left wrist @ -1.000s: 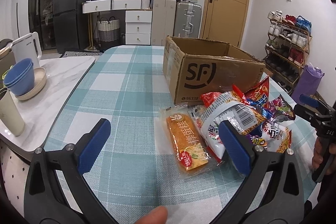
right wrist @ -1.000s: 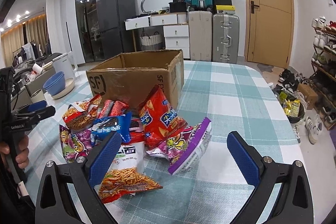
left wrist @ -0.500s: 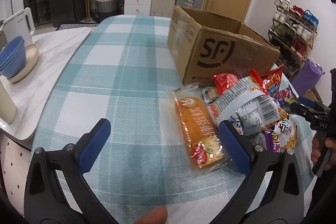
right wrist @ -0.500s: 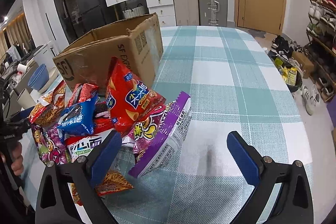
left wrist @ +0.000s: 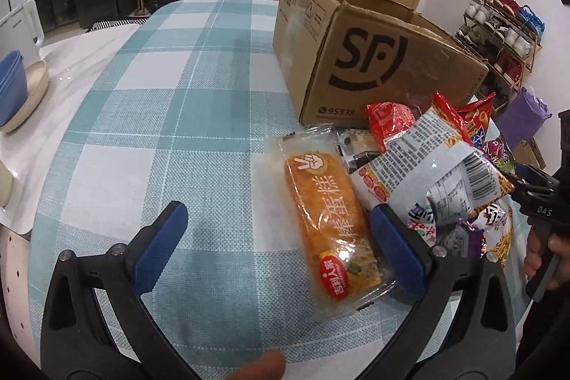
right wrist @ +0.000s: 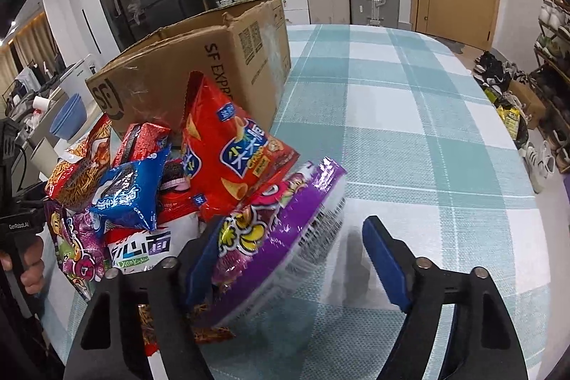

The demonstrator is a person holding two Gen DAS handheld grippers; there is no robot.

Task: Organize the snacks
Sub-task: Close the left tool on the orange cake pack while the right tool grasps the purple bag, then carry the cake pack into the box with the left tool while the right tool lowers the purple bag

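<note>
A pile of snack bags lies on the checked tablecloth in front of an open cardboard SF box [left wrist: 374,59], which also shows in the right wrist view [right wrist: 199,59]. My left gripper [left wrist: 274,248] is open, with an orange cake packet [left wrist: 327,219] lying between its fingers near the right one. A silver noodle bag [left wrist: 434,173] lies to its right. My right gripper [right wrist: 288,262] is open around a purple snack bag [right wrist: 281,237], which lies against its left finger. A red chip bag [right wrist: 228,148] and a blue bag [right wrist: 128,191] lie behind.
A marble side table with blue bowls [left wrist: 10,84] and a cream plate stands to the left. Suitcases, white drawers and a wooden door are behind the table. A shoe rack [left wrist: 506,34] stands at the right. The other hand-held gripper [left wrist: 545,209] shows at the right edge.
Both grippers have moved forward and down toward the pile. The orange packet now lies between the left fingers and the purple bag between the right fingers. Both stay open.
</note>
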